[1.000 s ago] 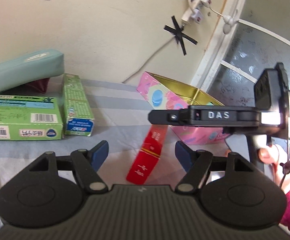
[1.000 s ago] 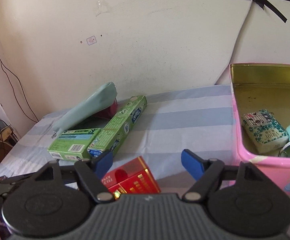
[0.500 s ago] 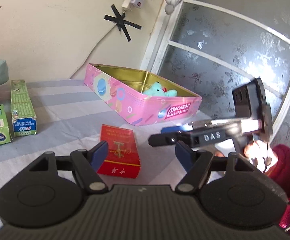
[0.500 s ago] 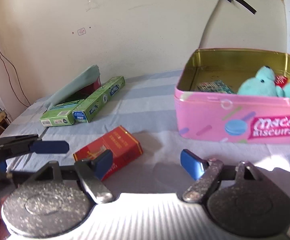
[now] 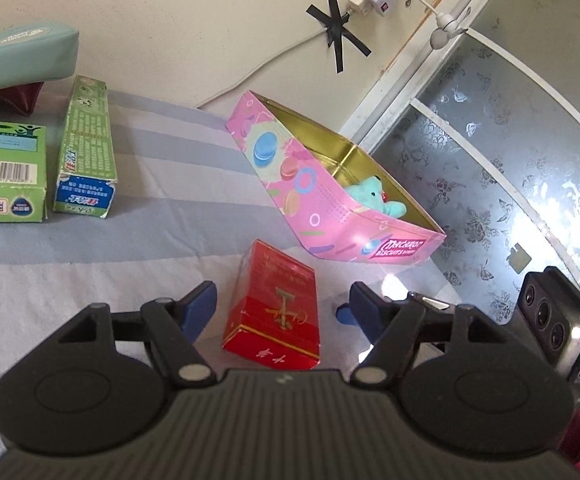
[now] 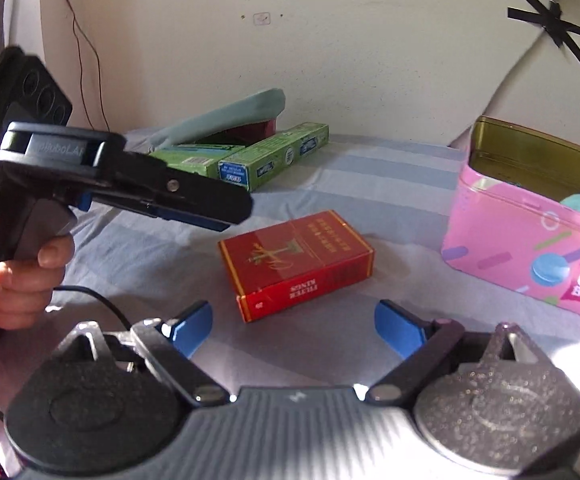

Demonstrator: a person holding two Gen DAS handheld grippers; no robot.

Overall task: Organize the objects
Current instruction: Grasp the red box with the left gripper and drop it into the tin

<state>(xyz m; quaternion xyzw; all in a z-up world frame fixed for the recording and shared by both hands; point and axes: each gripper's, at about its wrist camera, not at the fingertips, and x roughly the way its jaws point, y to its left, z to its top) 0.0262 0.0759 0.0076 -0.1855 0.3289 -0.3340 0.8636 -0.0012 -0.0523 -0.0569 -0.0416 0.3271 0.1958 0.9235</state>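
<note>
A red carton (image 5: 277, 312) lies flat on the striped cloth, in front of the pink biscuit tin (image 5: 330, 216). My left gripper (image 5: 281, 310) hovers over it, jaws closing slightly. The carton shows between its blue pads, and neither pad touches it. In the right wrist view the left gripper (image 6: 225, 212) reaches in from the left, above the red carton's (image 6: 296, 260) near corner. My right gripper (image 6: 296, 326) stands just short of the carton. Its jaws are opening and nothing is between them. A teal plush bear (image 5: 374, 196) lies in the tin (image 6: 530, 240).
At the back left lie a flat green box (image 5: 5, 172), a long green toothpaste box (image 5: 85, 148) and a teal pouch (image 5: 17, 56) against the wall. A patterned glass door (image 5: 510, 152) stands right of the tin. A hand (image 6: 17, 280) holds the left gripper's handle.
The right gripper's jaws have spread wider and it has swung left, from facing the tin to facing the red carton. The left gripper rolled and now has the carton centred between its fingers.
</note>
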